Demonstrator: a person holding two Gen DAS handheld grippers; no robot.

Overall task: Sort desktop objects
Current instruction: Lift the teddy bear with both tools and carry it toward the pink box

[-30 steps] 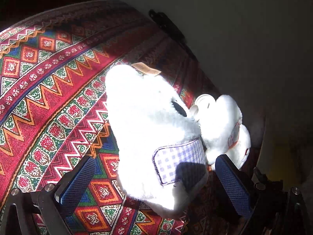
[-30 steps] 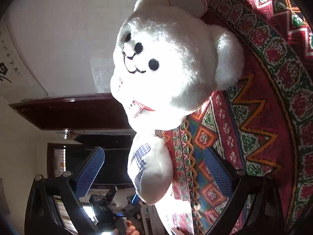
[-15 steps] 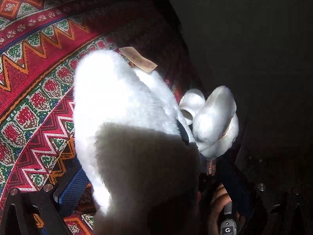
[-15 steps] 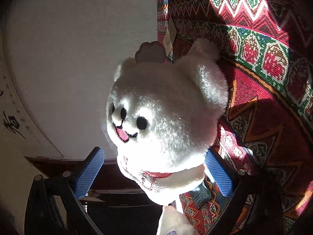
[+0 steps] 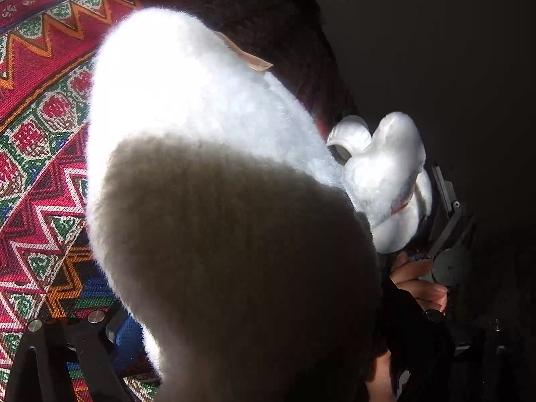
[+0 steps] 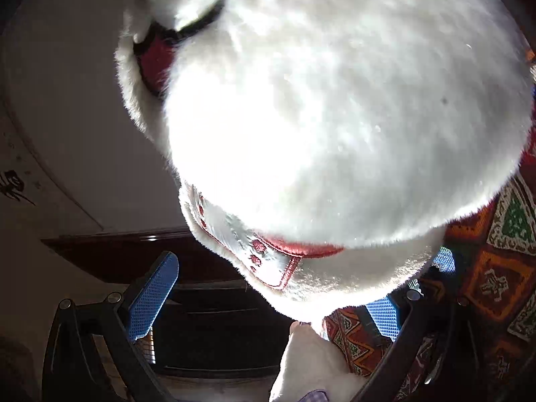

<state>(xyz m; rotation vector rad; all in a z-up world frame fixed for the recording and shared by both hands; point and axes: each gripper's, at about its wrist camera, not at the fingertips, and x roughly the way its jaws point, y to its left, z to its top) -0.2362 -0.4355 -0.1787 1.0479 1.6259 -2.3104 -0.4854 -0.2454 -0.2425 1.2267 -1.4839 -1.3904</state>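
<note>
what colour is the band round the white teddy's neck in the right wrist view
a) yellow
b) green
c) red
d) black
c: the white teddy fills the right wrist view, and the collar just under its head is red, with a white red-edged tag hanging from it.

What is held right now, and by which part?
Right gripper: open around the plush bear, at its head, gripping nothing. Left gripper: cannot tell; the bear hides one finger.
</note>
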